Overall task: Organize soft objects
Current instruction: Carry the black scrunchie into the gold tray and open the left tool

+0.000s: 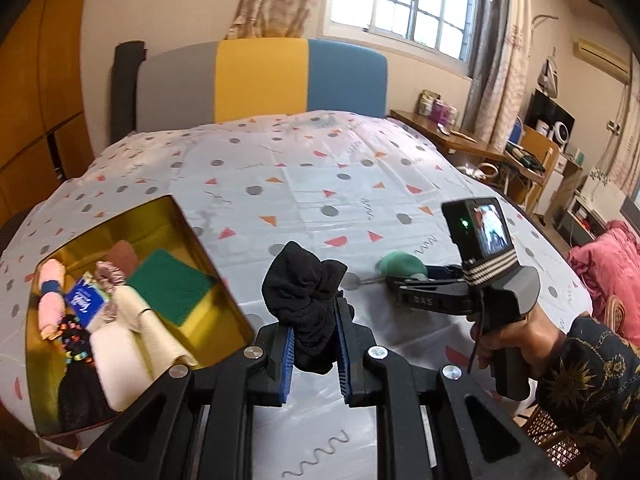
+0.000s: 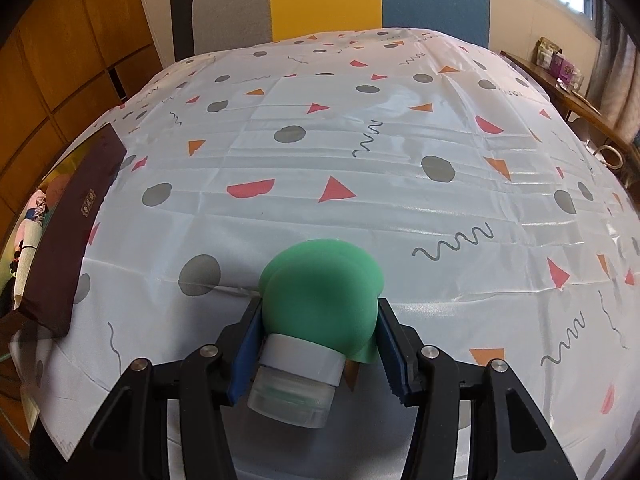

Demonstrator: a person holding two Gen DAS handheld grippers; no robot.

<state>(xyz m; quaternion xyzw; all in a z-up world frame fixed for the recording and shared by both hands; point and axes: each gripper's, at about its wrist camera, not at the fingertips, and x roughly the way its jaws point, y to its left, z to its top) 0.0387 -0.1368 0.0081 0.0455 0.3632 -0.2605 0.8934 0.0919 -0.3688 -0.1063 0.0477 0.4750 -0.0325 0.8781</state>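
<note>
Left wrist view: left gripper (image 1: 314, 332) at bottom centre of frame, blue pads pressed against a bunched black sock (image 1: 306, 304). The sock sits between the pads and bulges up above them toward frame centre; its lower end hangs between the fingers. Gripper clamped on it.

Gold-lined box (image 1: 188, 224) at left of frame, lying on the patterned tablecloth (image 1: 304, 168), just left of the left gripper. Contents visible: green sponge (image 1: 170, 286) on a yellow layer, cream folded cloth (image 1: 152, 324), blue tissue pack (image 1: 84, 300), pink rolled item (image 1: 50, 296), beaded band (image 1: 74, 340), a dark item in the lower corner.

Right gripper (image 1: 394, 280) enters from the right of the same frame, held by a hand (image 1: 508, 336) in a dark patterned sleeve. Its tips reach a green soft item on the cloth, right of the sock.

Right wrist view: right gripper (image 2: 316, 320) at bottom centre, jaws part-closed, both pads touching the sides of a green squeeze bottle (image 2: 320, 284). The bottle lies cap-end toward the camera; white collar and clear cap (image 2: 292, 392) sit low between the fingers. Whether it rests on the cloth or is lifted, cannot tell. The box's dark brown outer wall (image 2: 76, 224) at left edge of frame, well apart from the bottle.
</note>
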